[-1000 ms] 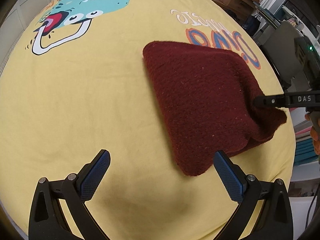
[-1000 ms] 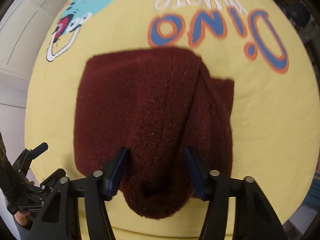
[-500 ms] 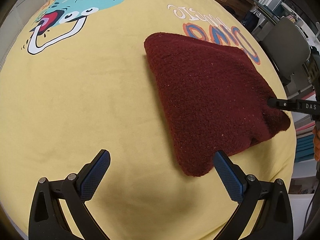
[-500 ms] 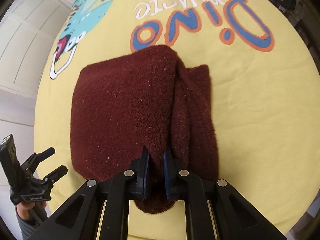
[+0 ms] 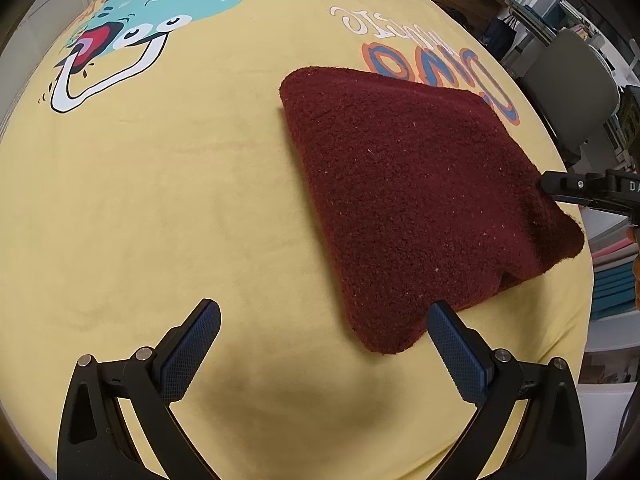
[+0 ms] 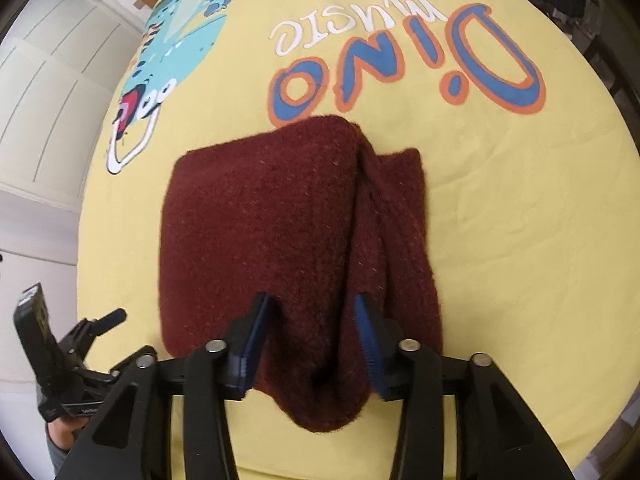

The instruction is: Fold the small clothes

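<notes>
**Red woolly cloth between the fingers**

The right hand-held gripper [image 6: 312, 340] has its fingers partly spread, with a bump of the folded dark red cloth [image 6: 280, 232] between them. The left hand-held gripper [image 5: 324, 344] is spread wide, holding nothing. The cloth lies on the yellow dinosaur sheet [image 5: 160, 200].

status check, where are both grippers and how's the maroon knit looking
Left gripper open, hovering off the knit's near corner. Right gripper jaws parted, straddling a bunched ridge of the maroon knit. Knit folded on yellow dino sheet. Nothing in the way.
</notes>
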{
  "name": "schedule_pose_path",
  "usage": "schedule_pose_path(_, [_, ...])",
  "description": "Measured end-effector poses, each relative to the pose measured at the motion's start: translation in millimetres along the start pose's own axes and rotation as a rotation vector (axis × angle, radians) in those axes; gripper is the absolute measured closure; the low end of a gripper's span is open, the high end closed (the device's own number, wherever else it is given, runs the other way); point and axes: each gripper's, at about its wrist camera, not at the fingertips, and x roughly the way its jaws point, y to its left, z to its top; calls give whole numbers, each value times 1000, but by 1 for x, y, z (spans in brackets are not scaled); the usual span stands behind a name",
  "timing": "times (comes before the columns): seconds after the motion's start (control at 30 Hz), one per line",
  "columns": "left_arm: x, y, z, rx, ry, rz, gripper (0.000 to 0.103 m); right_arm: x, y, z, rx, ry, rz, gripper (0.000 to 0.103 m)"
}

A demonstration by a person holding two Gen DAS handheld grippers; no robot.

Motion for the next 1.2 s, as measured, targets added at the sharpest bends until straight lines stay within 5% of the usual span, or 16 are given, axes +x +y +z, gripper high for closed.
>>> schedule_pose_path(0.13, [2,2,0,-8,2,5,1,5,9,4,-24,15,-11,44])
schedule_pose_path(0.33, [4,7,1,-19,7,9,1,44,23,0,-76,116,-56,44])
schedule_pose_path(0.37, [5,7,1,-18,8,11,1,51,22,-1,-78,129,-59,47])
schedule_pose_path(0.4, [5,7,0,-14,11,13,1,56,20,-4,-68,133,-36,69])
schedule_pose_path(0.43, [4,8,-1,-10,13,15,1,57,17,-5,-54,131,-17,78])
schedule_pose_path(0.63, [6,10,-1,-10,15,20,1,18,-5,-11,-13,9,43,85])
schedule_pose_path(0.87, [8,5,0,-11,12,12,1,-17,-27,-37,-28,-48,-4,85])
schedule_pose_path(1.03, [10,-4,-3,11,24,10,1,25,-40,-49,-25,32,-115,79])
schedule_pose_path(1.2, [13,-9,-2,35,31,34,1,24,-39,-51,-11,11,-129,50])
